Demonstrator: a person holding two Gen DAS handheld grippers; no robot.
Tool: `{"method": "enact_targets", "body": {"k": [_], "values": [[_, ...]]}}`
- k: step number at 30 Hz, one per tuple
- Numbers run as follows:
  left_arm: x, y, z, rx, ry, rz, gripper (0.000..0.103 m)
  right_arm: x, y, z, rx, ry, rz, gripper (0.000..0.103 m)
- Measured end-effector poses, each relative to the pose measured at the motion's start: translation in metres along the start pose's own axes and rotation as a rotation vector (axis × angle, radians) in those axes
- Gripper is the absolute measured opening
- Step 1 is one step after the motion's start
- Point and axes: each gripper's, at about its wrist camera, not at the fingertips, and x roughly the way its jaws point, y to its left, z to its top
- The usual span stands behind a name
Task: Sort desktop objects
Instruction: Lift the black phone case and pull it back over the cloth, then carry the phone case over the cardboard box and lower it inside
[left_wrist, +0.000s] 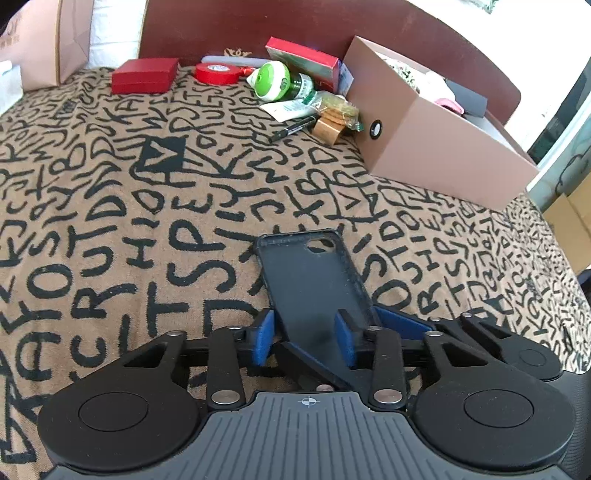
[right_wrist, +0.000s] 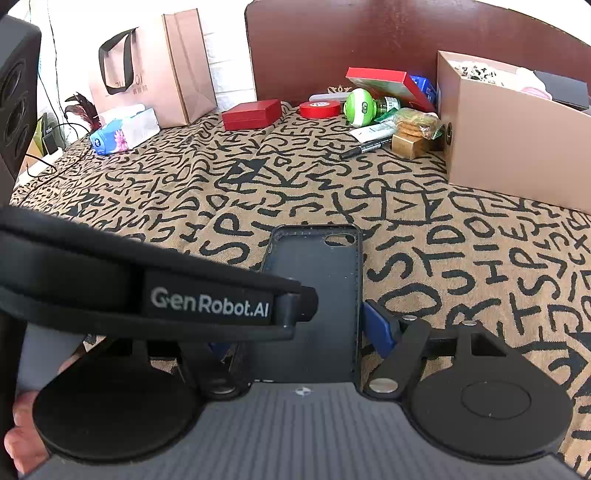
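left hand-held gripper (left_wrist: 306, 338): pinching black phone case (left_wrist: 314, 280) across its near end | right hand-held gripper (right_wrist: 303, 328): spread around it | lettered cloth (left_wrist: 147, 206) beneath

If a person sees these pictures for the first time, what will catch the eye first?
First, the black phone case, lying open side up on the letter-patterned cloth, right in front of both cameras. The left gripper has its blue fingers on either side of the case's near end. Behind it, bright clutter: a red box, red tape and a green-capped bottle beside the cardboard box.
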Motion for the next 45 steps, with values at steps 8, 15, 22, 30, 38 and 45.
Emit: {"method": "enact_targets", "body": {"k": [8,15,22,30,38,45], "values": [[-0.002,-0.022,0.003,0.008,0.008,0.012,0.041,-0.014,-0.008,0.000,-0.009,-0.024,-0.006,0.075],[-0.005,-0.067,0.026,0.048,-0.029,-0.047,0.039,-0.043,-0.033,0.006,-0.005,-0.102,-0.063,0.075],[-0.003,-0.124,0.063,0.084,-0.093,-0.136,0.040,-0.077,-0.074,0.030,-0.002,-0.216,-0.150,0.075],[0.004,-0.184,0.110,0.136,-0.183,-0.209,0.039,-0.105,-0.129,0.068,0.013,-0.342,-0.219,0.073],[0.033,-0.225,0.156,0.137,-0.212,-0.239,0.040,-0.107,-0.188,0.104,0.031,-0.417,-0.230,0.073],[0.072,-0.246,0.194,0.107,-0.218,-0.266,0.040,-0.093,-0.241,0.132,0.040,-0.427,-0.228,0.073]]}}
